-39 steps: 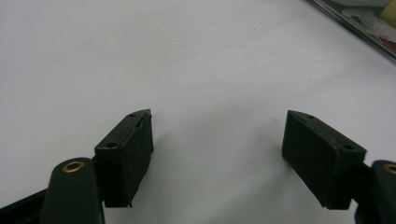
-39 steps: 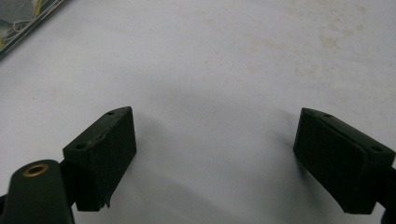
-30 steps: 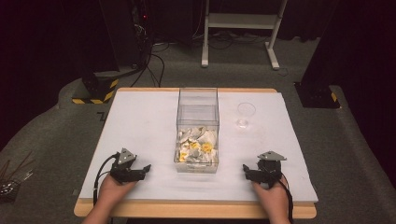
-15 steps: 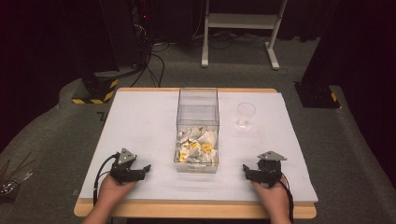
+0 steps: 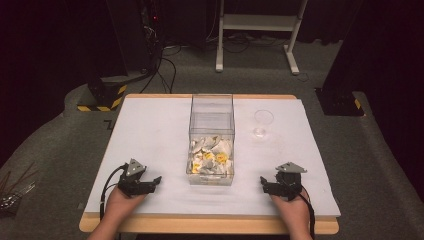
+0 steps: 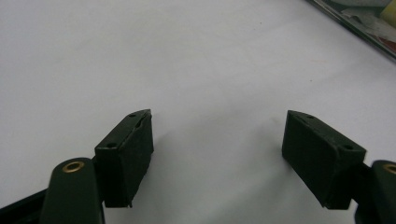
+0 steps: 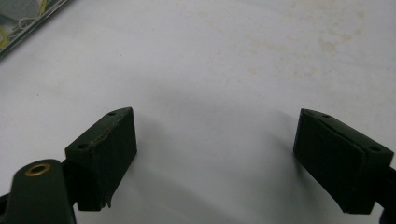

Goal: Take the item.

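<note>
Grippers at rest on the tabletop, either side of a clear box.

Left gripper (image 5: 150,182) and right gripper (image 5: 266,184) lie on the white tabletop (image 5: 150,130), each with jaws spread wide and nothing between them. The clear box (image 5: 212,135), with crumpled wrappers (image 5: 210,157) inside, stands between them and slightly ahead. To do it well, I judge, reach in from above, over the tall walls. A clear cup (image 5: 263,123) sits ahead of the right gripper, beside the box, and could be knocked over.
</note>
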{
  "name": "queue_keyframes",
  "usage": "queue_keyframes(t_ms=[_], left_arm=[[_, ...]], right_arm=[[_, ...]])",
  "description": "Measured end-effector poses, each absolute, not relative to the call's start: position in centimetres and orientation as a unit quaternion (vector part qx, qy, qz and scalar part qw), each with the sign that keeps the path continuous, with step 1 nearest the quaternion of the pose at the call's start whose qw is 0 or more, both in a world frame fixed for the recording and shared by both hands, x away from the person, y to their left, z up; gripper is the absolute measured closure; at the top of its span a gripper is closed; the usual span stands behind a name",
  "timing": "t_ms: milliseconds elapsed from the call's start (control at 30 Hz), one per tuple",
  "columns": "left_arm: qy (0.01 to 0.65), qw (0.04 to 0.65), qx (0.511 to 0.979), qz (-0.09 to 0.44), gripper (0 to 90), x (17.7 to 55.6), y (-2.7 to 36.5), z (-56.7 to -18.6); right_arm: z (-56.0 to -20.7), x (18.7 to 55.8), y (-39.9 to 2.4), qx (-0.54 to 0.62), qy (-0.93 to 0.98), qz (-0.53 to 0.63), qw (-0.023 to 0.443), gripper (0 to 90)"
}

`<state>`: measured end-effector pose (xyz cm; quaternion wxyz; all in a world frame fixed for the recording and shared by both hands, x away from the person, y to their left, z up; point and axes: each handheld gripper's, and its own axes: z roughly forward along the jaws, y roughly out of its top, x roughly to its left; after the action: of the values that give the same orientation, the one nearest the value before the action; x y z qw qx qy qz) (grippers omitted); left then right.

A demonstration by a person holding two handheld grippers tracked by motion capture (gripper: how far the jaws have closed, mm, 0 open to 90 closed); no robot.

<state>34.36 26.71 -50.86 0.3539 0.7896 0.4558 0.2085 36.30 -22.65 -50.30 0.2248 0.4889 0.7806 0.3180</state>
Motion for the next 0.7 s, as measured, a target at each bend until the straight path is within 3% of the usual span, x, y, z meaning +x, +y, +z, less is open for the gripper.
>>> queue_keyframes(t_ms=[700], left_arm=[[0.456,0.353,0.79,0.209,25.3,34.4,26.7,-50.9]], right_arm=[[-48.2,36.2,-20.2,0.441,0.802,0.344,0.211,16.0]])
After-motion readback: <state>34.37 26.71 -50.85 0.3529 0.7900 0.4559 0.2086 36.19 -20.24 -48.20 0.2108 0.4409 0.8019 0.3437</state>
